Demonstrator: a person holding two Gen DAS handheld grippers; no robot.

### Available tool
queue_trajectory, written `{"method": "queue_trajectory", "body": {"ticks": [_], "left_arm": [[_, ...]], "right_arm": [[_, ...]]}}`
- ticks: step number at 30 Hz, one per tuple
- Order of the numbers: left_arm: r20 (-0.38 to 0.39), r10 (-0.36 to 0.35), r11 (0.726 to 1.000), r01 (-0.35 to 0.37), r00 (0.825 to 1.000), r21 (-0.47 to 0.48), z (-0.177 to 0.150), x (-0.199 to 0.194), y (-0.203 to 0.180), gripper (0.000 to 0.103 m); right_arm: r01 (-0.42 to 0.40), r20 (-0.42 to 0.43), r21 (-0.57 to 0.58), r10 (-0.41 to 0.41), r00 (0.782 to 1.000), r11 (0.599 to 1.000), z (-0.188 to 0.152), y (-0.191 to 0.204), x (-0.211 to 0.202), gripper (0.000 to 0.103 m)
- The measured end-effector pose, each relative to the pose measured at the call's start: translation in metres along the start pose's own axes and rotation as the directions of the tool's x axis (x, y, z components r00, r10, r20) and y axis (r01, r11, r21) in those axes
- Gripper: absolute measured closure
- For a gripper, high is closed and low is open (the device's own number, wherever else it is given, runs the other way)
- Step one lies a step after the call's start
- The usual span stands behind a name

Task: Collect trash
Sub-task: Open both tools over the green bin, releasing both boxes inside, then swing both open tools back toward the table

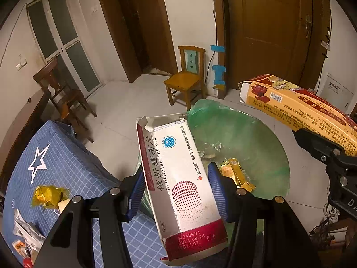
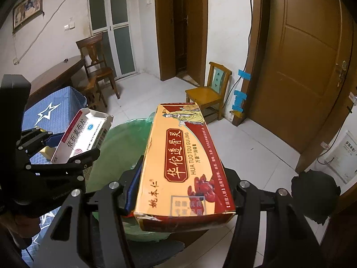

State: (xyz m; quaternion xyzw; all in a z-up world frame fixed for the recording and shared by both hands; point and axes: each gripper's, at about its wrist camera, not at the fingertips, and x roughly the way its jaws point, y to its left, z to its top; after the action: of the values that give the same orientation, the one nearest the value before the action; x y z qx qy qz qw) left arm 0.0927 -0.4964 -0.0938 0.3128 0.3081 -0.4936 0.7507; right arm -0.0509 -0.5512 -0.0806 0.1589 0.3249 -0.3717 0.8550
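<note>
Here, a green trash bag [image 1: 241, 134] gapes below both cartons, an orange packet [image 1: 236, 175] lying inside it; beside it the blue checked bench [image 1: 67, 160] carries a crumpled gold wrapper [image 1: 49, 196] and other scraps; a small yellow chair [image 1: 187, 78] stands by the brown door [image 1: 267, 26]. Left hand-held gripper [image 1: 176, 192]: jaws about half apart, blue pads pressing the sides of a white tablet carton [image 1: 178, 178], held tilted over the bag. Right hand-held gripper [image 2: 183, 189]: likewise half apart, clamping an orange ointment carton [image 2: 185, 160] above the bag.
</note>
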Motion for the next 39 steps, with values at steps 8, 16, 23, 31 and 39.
{"method": "queue_trajectory", "body": {"ticks": [8,16,23,31,39], "left_arm": [[-0.021,0.002,1.000,-0.002,1.000,-0.023,0.003,0.011,0.009,0.044],[-0.023,0.004,0.998,-0.005,1.000,-0.055,0.005,0.012,0.017,0.028],[-0.021,0.015,0.998,-0.016,1.000,-0.058,0.005,0.011,0.014,0.028],[-0.019,0.026,0.998,-0.027,0.999,-0.064,0.003,0.007,0.014,0.028],[-0.012,0.034,0.996,-0.035,0.999,-0.084,0.002,0.001,0.018,0.028]], "right_arm": [[-0.011,-0.014,-0.024,0.010,1.000,1.000,0.007,0.010,0.013,0.047],[-0.021,-0.017,-0.023,0.020,1.000,1.000,0.009,0.005,0.021,0.032],[-0.016,-0.021,-0.025,0.015,1.000,1.000,0.008,0.006,0.020,0.033],[-0.010,-0.020,-0.019,0.009,1.000,1.000,0.006,0.007,0.018,0.033],[-0.009,-0.022,-0.020,0.008,1.000,1.000,0.004,0.002,0.018,0.033]]}}
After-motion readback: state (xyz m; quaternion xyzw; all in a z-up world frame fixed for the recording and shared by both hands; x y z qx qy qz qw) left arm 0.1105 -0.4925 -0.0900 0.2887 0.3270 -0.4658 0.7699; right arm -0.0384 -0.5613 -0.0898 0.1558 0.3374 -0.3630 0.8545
